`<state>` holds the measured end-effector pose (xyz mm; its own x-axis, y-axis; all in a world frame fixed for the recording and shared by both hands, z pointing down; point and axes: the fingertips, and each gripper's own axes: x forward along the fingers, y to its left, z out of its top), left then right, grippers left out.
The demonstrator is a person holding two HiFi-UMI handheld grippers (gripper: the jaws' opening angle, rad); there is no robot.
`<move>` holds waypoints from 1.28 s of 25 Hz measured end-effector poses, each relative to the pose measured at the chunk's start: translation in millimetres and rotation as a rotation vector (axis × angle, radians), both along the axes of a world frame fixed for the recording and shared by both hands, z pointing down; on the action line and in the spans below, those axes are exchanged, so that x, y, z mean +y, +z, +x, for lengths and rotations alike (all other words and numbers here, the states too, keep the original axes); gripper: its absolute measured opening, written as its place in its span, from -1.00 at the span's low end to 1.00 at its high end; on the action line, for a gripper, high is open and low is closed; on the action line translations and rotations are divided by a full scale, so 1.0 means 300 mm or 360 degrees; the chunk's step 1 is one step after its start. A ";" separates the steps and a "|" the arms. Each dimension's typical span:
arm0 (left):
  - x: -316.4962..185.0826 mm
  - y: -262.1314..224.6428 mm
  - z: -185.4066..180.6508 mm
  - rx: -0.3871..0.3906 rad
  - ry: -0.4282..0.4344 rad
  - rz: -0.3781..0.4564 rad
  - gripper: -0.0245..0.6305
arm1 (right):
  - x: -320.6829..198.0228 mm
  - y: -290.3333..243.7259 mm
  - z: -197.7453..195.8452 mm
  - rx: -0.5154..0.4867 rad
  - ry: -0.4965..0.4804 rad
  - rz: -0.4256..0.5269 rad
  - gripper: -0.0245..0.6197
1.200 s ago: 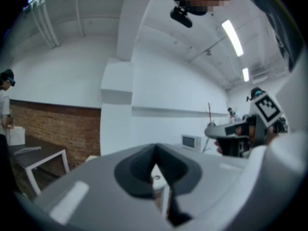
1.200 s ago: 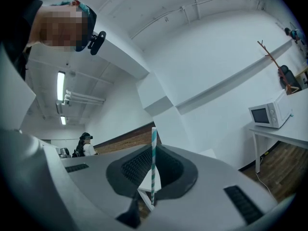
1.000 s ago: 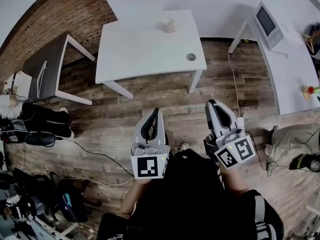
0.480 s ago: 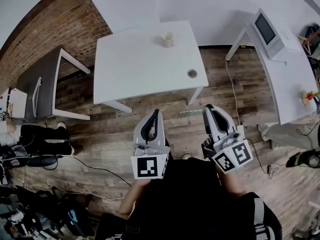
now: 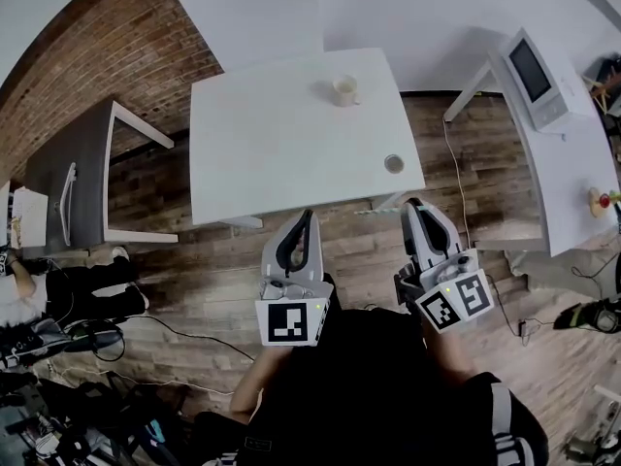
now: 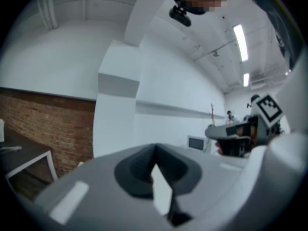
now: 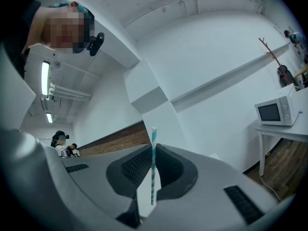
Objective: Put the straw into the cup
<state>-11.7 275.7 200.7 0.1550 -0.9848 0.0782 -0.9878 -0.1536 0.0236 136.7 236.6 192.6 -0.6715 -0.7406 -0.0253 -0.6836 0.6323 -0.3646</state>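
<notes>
While clamping the striped straw (image 7: 153, 167) in the right gripper (image 5: 415, 210), well apart from the cup (image 5: 344, 89), with the left gripper (image 5: 304, 217) closed on nothing, treat as light, thin and probably easy to crush: keep hold low, gently.

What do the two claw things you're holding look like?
The left claw and the right claw are smooth light grey plastic with dark grey insides. Each carries a white cube with black square markers, left and right. The person wears a black top with white stripes.
</notes>
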 end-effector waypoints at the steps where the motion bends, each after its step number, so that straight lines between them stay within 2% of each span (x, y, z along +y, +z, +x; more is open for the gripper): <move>1: -0.018 -0.001 -0.024 0.0001 0.0006 0.0004 -0.92 | -0.019 -0.003 -0.025 0.0002 0.0006 0.0000 -0.85; 10: -0.161 0.029 -0.237 0.0024 0.0158 -0.0031 -0.91 | -0.167 0.004 -0.268 0.0065 0.0093 -0.0003 -0.85; 15: -0.217 0.035 -0.324 0.0041 0.0210 -0.0036 -0.92 | -0.208 -0.009 -0.348 0.0100 0.0143 0.0000 -0.85; 24: -0.271 0.035 -0.352 0.0093 0.0243 -0.0004 -0.92 | -0.220 -0.014 -0.371 0.0139 0.0194 0.0001 -0.85; 32: -0.333 0.025 -0.351 0.0092 0.0229 0.0044 -0.92 | -0.282 0.003 -0.398 0.0141 0.0159 0.0006 -0.85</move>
<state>-117.0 175.7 208.2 0.2982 -0.9537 0.0382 -0.9527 -0.2950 0.0735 17.3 152.0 193.5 -0.5942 -0.8038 0.0278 -0.7726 0.5609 -0.2975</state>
